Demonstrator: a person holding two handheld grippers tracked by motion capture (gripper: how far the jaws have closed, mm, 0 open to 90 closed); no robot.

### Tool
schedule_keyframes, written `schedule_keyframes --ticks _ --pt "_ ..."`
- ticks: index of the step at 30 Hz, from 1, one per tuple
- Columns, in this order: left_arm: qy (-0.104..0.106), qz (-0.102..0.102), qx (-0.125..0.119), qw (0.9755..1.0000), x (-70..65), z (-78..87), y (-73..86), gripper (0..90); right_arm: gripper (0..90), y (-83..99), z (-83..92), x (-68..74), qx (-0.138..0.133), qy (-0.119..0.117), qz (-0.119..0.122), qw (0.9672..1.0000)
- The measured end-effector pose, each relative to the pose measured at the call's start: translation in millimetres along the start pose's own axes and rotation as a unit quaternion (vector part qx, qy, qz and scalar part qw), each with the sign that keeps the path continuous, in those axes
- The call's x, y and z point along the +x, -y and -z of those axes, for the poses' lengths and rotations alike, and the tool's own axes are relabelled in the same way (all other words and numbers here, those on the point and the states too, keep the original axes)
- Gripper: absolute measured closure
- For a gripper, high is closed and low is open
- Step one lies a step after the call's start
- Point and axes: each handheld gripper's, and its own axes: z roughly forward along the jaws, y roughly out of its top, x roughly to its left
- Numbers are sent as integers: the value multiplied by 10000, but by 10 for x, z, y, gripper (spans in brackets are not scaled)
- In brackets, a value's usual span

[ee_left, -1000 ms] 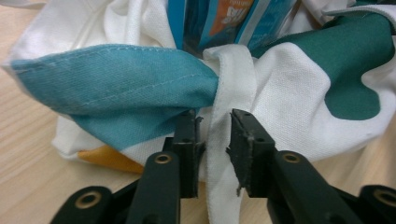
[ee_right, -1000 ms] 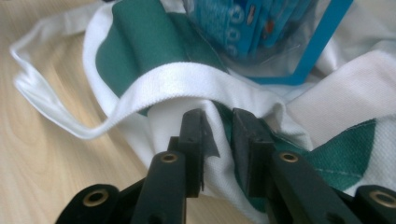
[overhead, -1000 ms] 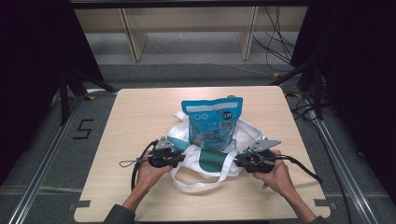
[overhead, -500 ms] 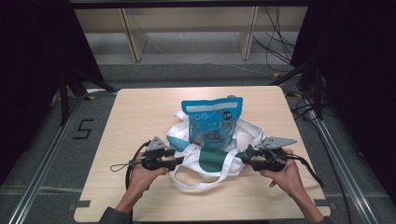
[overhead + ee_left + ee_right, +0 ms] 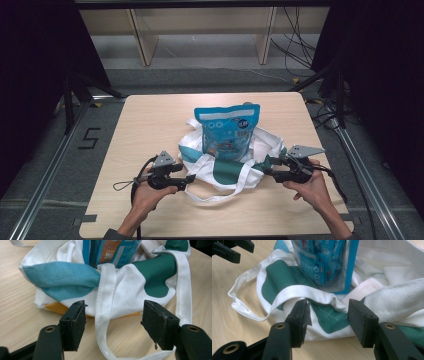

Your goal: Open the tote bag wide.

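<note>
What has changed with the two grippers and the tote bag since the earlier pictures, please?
Both the left gripper and the right gripper have just opened their jaws, let go of the tote bag and drawn back from it, toward the person. The bag and the blue pouch standing in it stayed put on the table.

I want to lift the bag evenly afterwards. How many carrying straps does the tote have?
2 visible: one white strap loops onto the table toward the person; another strap lies across the tote's right side. Folds may hide more.
</note>
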Motion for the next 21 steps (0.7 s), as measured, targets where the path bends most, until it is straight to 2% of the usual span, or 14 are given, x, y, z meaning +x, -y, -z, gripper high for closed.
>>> schedule_keyframes --ticks 2,4,5,6,7,9,12,13,14,16,18,21 --pt "-73 -14 -40 10000 10 17 19 331 491 3 -1 3 -10 -10 0 10000" --pt "-11 40 -30 10000 29 36 34 314 479 1 0 -1 -6 -7 -24 10000" --pt "-8 62 -43 10000 32 41 44 307 470 5 2 21 4 -35 -190 9998" --pt "-16 68 -49 10000 37 48 56 286 456 6 7 17 -13 -4 -146 9999" --pt "-53 -9 28 10000 49 63 65 286 456 6 7 17 -13 -4 -146 9999" --pt "0 154 -50 9999 42 45 104 254 437 9 19 34 37 -69 -200 9998" --pt "-10 198 -54 9998 35 61 125 225 416 19 41 53 11 14 -282 9996" --pt "2 242 -58 9997 26 74 127 221 415 18 51 41 9 36 -208 9998" --pt "23 272 -113 9996 19 85 130 218 415 22 59 51 26 18 -271 9996" --pt "26 156 -174 9997 24 120 136 212 409 35 70 58 -54 38 -291 9996" --pt "31 214 -252 9994 20 159 165 202 402 68 117 75 -37 110 -361 9993" --pt "24 219 -233 9995 23 183 192 197 402 105 142 81 -36 159 -337 9993"
